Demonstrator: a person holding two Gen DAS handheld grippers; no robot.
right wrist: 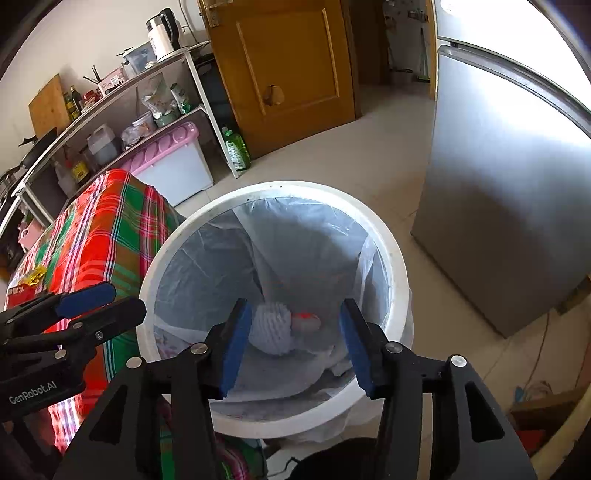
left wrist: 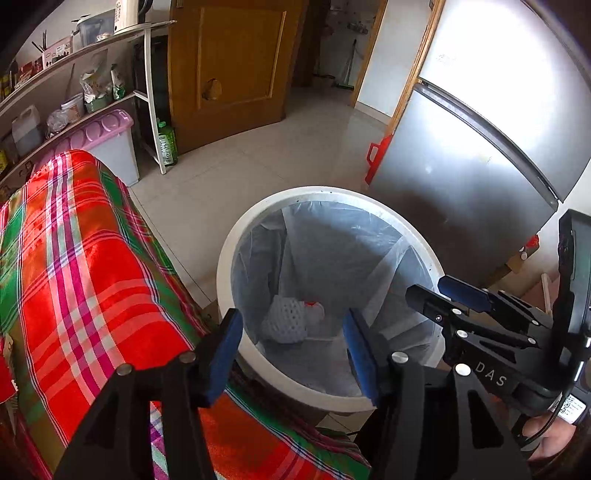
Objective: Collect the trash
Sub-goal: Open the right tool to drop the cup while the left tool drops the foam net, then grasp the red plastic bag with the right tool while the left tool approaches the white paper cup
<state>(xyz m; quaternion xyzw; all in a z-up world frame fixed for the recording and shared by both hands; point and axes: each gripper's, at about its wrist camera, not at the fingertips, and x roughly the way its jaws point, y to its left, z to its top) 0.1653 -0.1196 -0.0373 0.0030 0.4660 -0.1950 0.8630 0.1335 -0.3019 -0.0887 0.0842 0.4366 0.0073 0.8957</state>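
White plastic forms the round bin (left wrist: pixel 334 397), lined with a thin clear bag (left wrist: pixel 332 236), standing on the pale tiled floor (left wrist: pixel 258 155) between a plaid-covered table (left wrist: pixel 85 266) and a silver fridge (left wrist: pixel 480 166). Down at the bottom of the bag lies the trash: a white foam net (left wrist: pixel 286 321) with a small piece showing red (left wrist: pixel 312 303) touching its right side. Both grippers hang over the bin's near rim, pointing steeply down into it. The left gripper (left wrist: pixel 291 350) is released, its blue pads (left wrist: pixel 225 354) spread apart with nothing between them; through the gap the net shows far below. The right gripper (right wrist: pixel 295 343) is likewise released, its blue pads (right wrist: pixel 236 343) wide apart and holding nothing, the net and the red piece in view between them at the bottom. In the left wrist view the right gripper (left wrist: pixel 439 291) appears from the side over the bin's right edge; in the right wrist view the left gripper (right wrist: pixel 114 299) reaches in over the left rim, above the plaid cloth. Behind stand a shelf (right wrist: pixel 147 81) with bottles and a kettle (right wrist: pixel 162 35), a pink-lidded box (right wrist: pixel 173 162), a green bottle (right wrist: pixel 236 149) and a wooden door (right wrist: pixel 288 66).
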